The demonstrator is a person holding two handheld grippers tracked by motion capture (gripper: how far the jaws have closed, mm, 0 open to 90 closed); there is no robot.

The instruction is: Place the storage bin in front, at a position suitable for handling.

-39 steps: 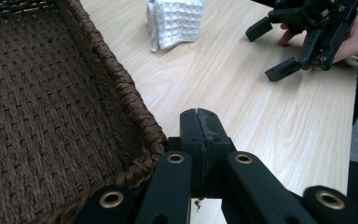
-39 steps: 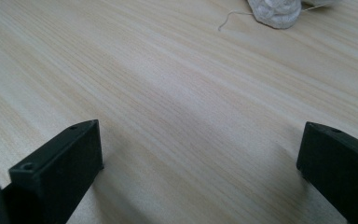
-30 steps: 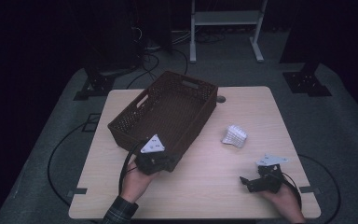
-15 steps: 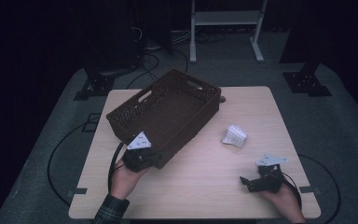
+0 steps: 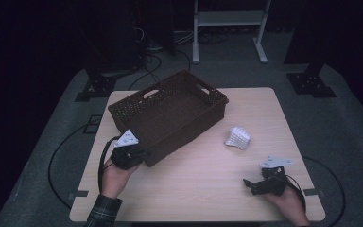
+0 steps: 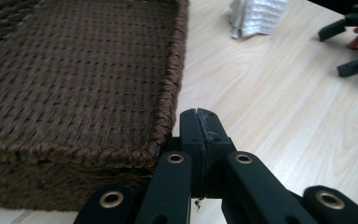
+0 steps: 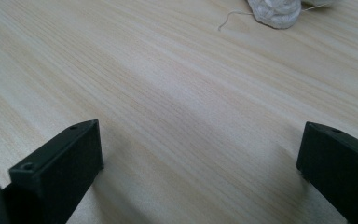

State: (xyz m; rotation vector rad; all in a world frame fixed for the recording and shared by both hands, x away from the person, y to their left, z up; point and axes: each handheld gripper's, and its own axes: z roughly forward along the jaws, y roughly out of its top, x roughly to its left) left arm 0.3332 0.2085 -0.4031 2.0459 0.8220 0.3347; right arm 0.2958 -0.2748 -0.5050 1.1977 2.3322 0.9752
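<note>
A: Where the left gripper (image 5: 134, 156) meets the woven basket (image 5: 170, 113), how do its jaws stand?

B: They are clenched, pad against pad, with nothing between them. In the left gripper view the closed tips sit at the near corner of the basket, just beside its braided rim; whether they touch the rim cannot be told.

A: And the basket relative to those jaws?

B: It lies ahead of them and to their left on the worktop (image 5: 203, 179), its long side running away from the tips.

A: State of the right gripper (image 5: 253, 184)?

B: Released. In the right gripper view its jaws stand wide apart over bare worktop, grasping nothing.

A: The white cloth (image 5: 237, 137)?

B: Crumpled on the worktop, ahead of the right jaws and well apart from them, and to the right of the basket, clear of it.
</note>
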